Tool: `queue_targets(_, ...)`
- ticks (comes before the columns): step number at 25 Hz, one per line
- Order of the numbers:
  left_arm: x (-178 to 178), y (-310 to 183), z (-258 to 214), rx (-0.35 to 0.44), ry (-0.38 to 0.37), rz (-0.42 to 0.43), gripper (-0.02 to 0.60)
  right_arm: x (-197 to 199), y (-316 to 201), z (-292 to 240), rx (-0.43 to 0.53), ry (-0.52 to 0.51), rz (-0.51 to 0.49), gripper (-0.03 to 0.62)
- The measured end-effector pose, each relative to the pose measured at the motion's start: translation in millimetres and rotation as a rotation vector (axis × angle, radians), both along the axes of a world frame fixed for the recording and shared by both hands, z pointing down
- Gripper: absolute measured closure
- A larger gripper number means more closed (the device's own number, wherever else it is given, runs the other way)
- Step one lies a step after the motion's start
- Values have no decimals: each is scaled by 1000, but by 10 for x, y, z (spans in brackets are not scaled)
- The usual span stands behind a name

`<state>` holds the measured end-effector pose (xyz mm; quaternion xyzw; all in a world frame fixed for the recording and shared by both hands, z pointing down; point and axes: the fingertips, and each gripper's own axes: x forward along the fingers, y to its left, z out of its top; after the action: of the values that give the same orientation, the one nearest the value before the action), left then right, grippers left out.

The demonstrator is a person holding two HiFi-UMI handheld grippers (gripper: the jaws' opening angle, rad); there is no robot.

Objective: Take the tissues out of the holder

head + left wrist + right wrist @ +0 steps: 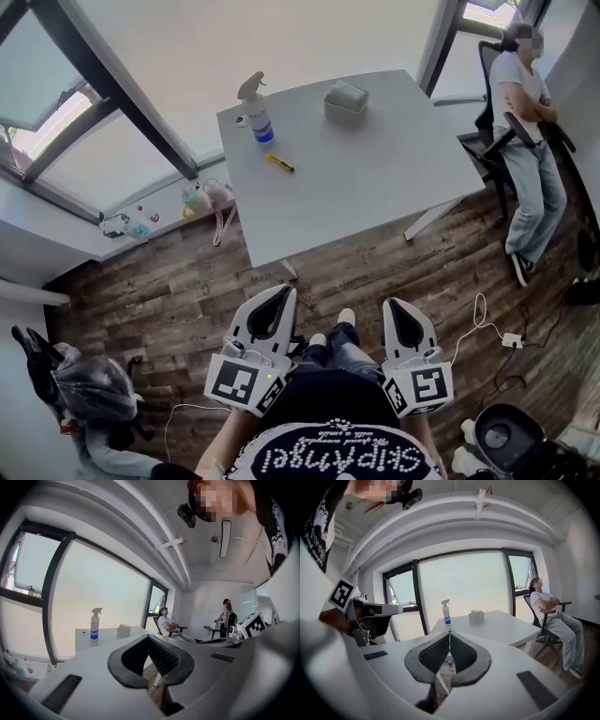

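Note:
The tissue holder [345, 101], a pale box with white tissue on top, stands on the far part of the white table [375, 178]. It also shows small and distant in the left gripper view [123, 630] and the right gripper view [476, 616]. Both grippers are held low over the wooden floor, well short of the table. My left gripper [287, 292] has its jaws together with nothing between them [149, 636]. My right gripper [388, 304] is likewise shut and empty [450, 631].
A spray bottle [255, 112] and a small yellow item [278, 162] lie on the table's left part. A person sits in an office chair [520, 103] right of the table. Cables and a white adapter [511, 339] lie on the floor at right; a helmet [89, 389] sits bottom left.

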<state>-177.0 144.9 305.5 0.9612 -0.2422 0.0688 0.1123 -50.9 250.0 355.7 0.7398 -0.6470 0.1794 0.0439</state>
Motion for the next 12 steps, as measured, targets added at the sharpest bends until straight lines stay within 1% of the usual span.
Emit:
queue_targets(2, 51, -44, 36, -13, -7, -11, 580, 70, -62, -9, 3, -15, -4, 582)
queue_targets(5, 129, -91, 67, -21, -17, -30, 580, 160, -157, -41, 11, -7, -28, 582)
queue_targets(9, 249, -138, 65, -26, -12, -53, 580, 296, -245, -57, 25, -13, -39, 582)
queue_targets(12, 360, -136, 57, -24, -9, -59, 580, 397, -289, -69, 36, 3, -71, 582)
